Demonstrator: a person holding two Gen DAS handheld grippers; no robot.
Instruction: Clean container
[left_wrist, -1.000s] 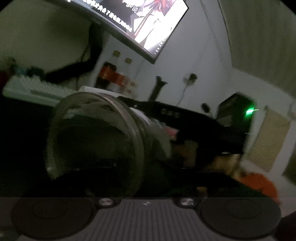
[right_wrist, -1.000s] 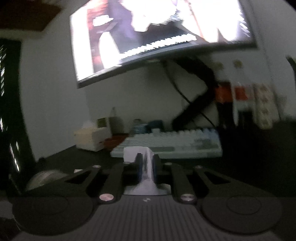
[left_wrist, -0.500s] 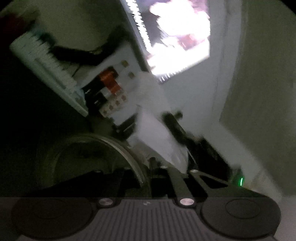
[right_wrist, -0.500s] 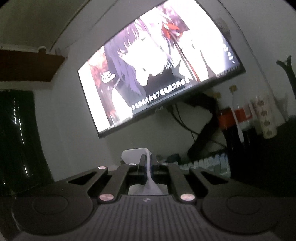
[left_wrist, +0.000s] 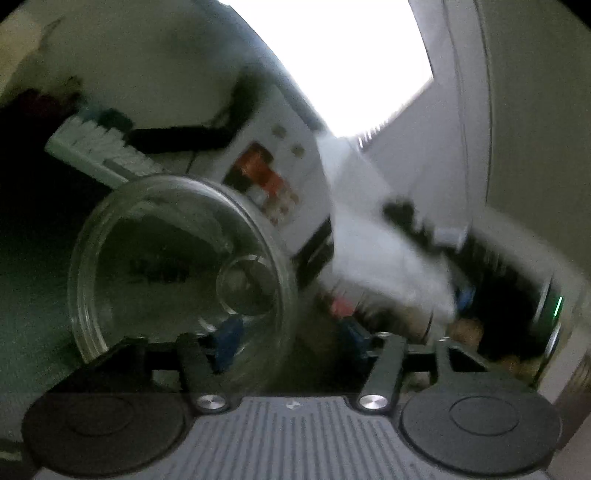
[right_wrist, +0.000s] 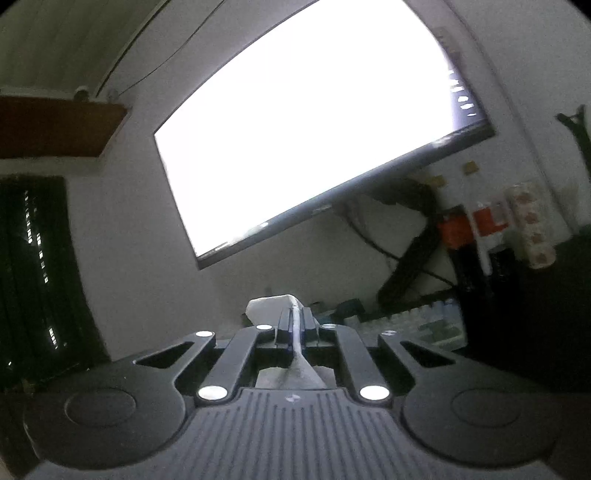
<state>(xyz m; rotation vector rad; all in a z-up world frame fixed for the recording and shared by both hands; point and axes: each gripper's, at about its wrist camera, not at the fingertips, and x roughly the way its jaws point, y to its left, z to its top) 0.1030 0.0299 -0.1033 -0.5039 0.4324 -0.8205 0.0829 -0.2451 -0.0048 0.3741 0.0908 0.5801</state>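
Glass jar: clear, tilted, mouth toward camera, nothing visible inside; left gripper clamps it. Right gripper: clenched on white tissue.

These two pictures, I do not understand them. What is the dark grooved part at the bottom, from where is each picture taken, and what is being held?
No robot arm is here: a person holds a two-finger tool in each hand, and a camera on each looks forward along the fingers. The grooved part is the tool's own body. The left-hand picture shows the left gripper closed on a clear glass container, its open mouth toward the camera. A white tissue, held by the other tool, comes beside it. The right-hand picture shows the right gripper shut on that tissue. Behind are a bright monitor and a keyboard on a dark desk.
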